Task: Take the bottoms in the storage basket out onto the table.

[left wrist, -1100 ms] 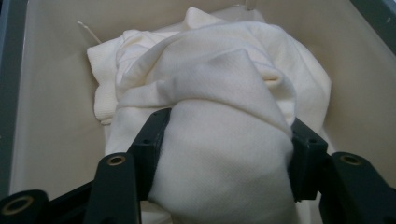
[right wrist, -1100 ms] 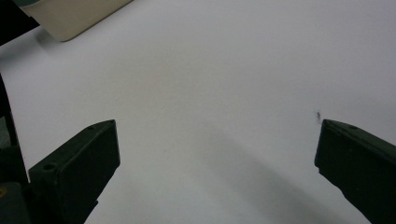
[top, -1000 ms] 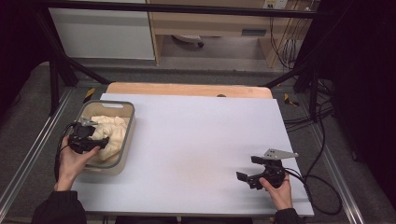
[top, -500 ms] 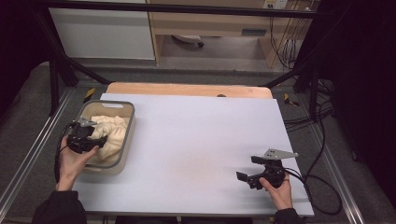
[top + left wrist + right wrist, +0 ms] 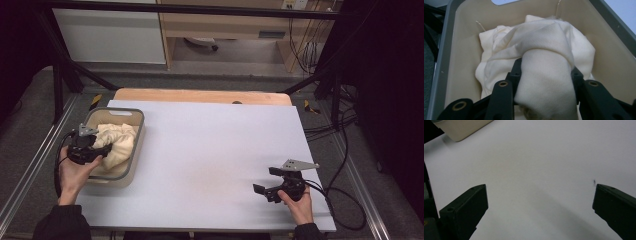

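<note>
- Left gripper (image 5: 102, 150), high view: held in the person's left hand (image 5: 75, 172) at the near left of the table (image 5: 210, 150), reaching into a grey-rimmed beige bin (image 5: 131, 165). Its tips are buried in a crumpled cream cloth (image 5: 120, 142) that lies inside the bin; the grey three-cornered plate on top points toward the far side.
- Right gripper (image 5: 260, 189), high view: held in the person's right hand (image 5: 299, 202) near the front right edge of the table, well apart from the bin and cloth. Jaws point left over bare white tabletop. A black cable (image 5: 335, 192) trails from it off the right edge.
- Left gripper (image 5: 544, 82), left gripper view: both black jaws are clenched on a thick fold of the cloth (image 5: 544, 75); the fold fills the gap between them and bulges above and below the pads. Remaining cloth is heaped just beyond the jaws, toward the far wall of the bin (image 5: 456, 45), touching the bin floor.
- Right gripper (image 5: 540, 202), right gripper view: jaws spread wide, released, with nothing between them. Bare white table (image 5: 536, 157) lies ahead; a small dark speck (image 5: 594, 181) sits just beside the right-hand jaw. A corner of the bin (image 5: 461, 128) appears at upper left, well away from the jaws.
</note>
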